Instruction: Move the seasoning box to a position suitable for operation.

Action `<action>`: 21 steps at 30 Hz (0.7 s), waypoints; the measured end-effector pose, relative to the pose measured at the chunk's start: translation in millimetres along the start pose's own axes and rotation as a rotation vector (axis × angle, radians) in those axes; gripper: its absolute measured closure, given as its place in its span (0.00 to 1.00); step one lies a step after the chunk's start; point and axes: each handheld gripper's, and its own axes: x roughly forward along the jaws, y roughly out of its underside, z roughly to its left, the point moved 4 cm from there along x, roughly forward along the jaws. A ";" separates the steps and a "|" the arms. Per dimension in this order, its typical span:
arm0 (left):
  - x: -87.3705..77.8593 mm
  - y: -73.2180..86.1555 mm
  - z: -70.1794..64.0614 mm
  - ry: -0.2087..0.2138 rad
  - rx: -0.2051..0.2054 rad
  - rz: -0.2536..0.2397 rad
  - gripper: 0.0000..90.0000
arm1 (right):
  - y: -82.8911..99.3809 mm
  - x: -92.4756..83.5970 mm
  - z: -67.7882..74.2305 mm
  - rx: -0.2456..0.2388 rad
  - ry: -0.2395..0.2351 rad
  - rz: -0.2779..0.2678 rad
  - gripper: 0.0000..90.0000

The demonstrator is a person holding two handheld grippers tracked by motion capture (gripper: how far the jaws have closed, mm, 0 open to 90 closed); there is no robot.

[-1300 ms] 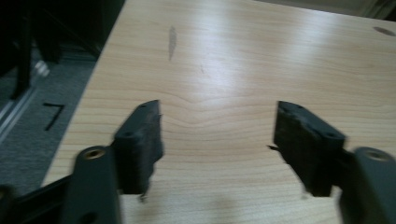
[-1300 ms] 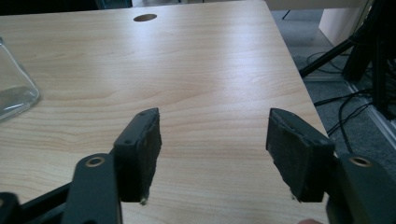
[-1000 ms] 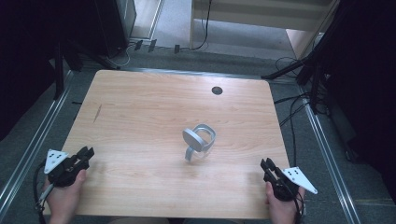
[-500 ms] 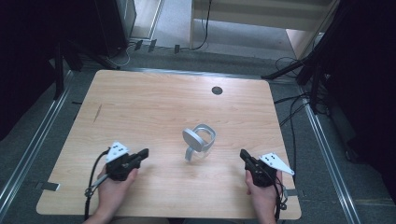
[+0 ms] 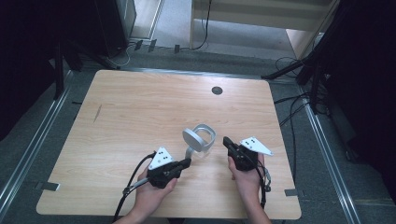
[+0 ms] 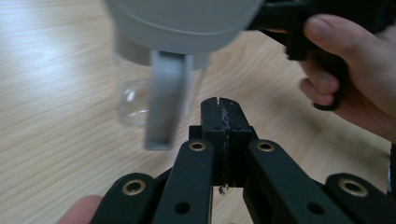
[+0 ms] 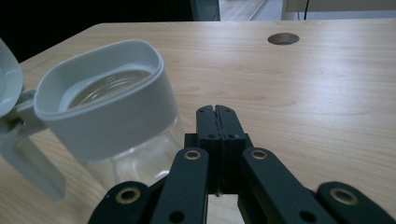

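Both grippers are held with jaws pressed together, nothing between them. The left gripper [image 5: 186, 163] is pointed up at the grey handle [image 6: 164, 98] of a clear glass jug [image 5: 201, 141], just beside it; the right gripper [image 5: 227, 141] is placed near the jug's opposite wall, at about the same closeness. The jug is stood upright between the two, its hinged lid [image 5: 191, 139] tipped open on the handle side. A bare wooden table [image 5: 140, 107] is seen beyond, with a round cable hole [image 5: 216, 90], then grey floor and cables.
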 end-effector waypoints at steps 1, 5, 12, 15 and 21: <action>3.2 0.4 -1.4 0.012 0.009 0.005 1.00 | -1.7 3.2 0.0 -0.001 0.001 0.000 1.00; 17.2 2.2 -2.3 0.009 0.017 0.031 1.00 | -7.8 13.5 0.9 0.005 0.002 -0.008 1.00; 15.3 2.0 18.9 -0.037 -0.005 0.039 1.00 | -9.3 21.2 10.3 -0.014 -0.047 0.005 1.00; 11.3 -0.2 26.6 -0.048 -0.021 0.028 0.99 | -5.5 19.5 14.1 -0.023 -0.046 0.011 1.00; 5.8 -5.5 50.4 -0.096 -0.044 0.029 0.98 | 3.8 12.2 24.9 -0.032 -0.071 0.013 1.00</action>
